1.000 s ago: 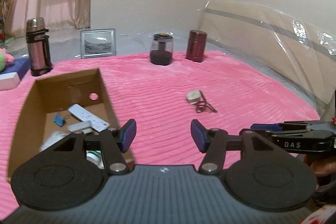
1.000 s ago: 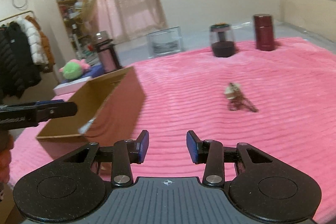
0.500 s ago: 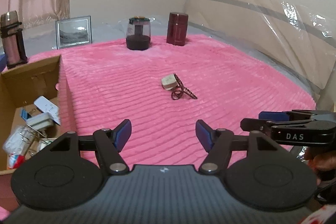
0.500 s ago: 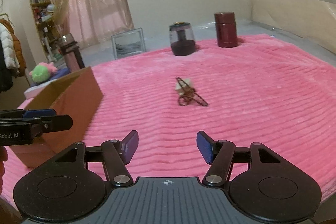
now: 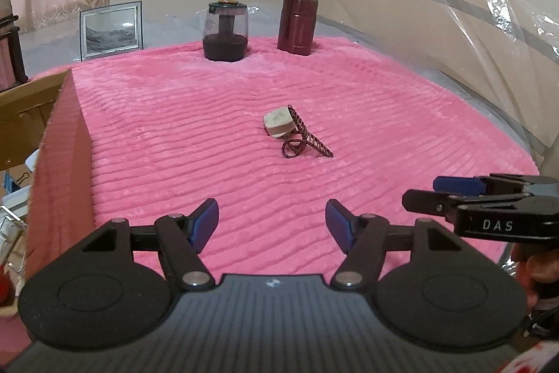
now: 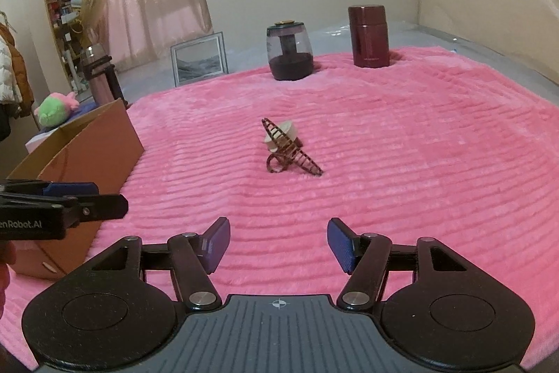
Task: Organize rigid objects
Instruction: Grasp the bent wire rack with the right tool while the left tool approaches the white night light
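A small beige block (image 5: 277, 125) with a dark brown lattice piece (image 5: 304, 142) leaning on it lies mid-blanket; both also show in the right wrist view, the block (image 6: 284, 133) behind the lattice piece (image 6: 290, 152). My left gripper (image 5: 271, 226) is open and empty, well short of them. My right gripper (image 6: 278, 243) is open and empty, also short of them. A cardboard box (image 5: 66, 142) with small items stands at the left, and shows in the right wrist view (image 6: 94, 142).
A dark glass jar (image 5: 225, 30), a maroon canister (image 5: 297, 23) and a picture frame (image 5: 111, 29) stand along the pink blanket's (image 5: 209, 128) far edge. A plastic-wrapped headboard (image 5: 454, 34) lines the right. A flask (image 6: 101, 76) and plush toy (image 6: 56, 110) sit beyond the box.
Both grippers have swung right, away from the box, toward the block and lattice piece, which now sit nearer centre. The right jaws have opened wider.
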Demonstrator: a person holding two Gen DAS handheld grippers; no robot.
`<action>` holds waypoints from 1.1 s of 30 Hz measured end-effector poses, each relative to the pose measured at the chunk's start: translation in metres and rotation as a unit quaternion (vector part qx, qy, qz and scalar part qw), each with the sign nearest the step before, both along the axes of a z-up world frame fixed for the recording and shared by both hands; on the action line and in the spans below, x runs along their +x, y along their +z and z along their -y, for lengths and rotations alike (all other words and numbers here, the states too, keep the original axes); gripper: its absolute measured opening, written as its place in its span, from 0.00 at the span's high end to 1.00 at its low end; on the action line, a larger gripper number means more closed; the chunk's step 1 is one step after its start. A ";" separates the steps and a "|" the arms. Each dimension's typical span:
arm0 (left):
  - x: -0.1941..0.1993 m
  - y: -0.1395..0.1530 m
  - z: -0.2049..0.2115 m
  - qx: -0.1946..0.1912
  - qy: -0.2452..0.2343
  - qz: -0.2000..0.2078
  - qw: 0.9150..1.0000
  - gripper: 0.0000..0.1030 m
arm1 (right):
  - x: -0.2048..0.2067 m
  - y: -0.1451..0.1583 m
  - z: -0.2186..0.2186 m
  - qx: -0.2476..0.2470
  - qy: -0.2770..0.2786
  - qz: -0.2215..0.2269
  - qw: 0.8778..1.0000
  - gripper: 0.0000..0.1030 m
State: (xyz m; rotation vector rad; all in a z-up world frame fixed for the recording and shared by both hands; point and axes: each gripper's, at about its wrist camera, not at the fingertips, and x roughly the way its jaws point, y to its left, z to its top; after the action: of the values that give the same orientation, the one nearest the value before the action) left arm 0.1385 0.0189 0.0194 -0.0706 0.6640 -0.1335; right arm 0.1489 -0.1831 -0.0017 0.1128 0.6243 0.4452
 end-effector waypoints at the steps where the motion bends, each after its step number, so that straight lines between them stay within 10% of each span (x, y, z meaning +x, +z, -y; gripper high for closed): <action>1: 0.005 -0.002 0.001 0.000 -0.001 -0.002 1.000 0.39 | 0.006 0.000 0.000 -0.002 0.005 0.002 1.000 0.43; 33: 0.150 -0.060 -0.004 0.013 0.029 -0.022 0.999 0.35 | 0.207 -0.066 -0.074 -0.191 0.242 0.032 0.951 0.51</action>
State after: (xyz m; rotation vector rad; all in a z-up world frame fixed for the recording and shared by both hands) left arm 0.2887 0.0231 -0.0405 -0.0676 0.7063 -0.0684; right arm 0.3562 -0.1090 -0.0682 -0.4319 0.6626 0.7885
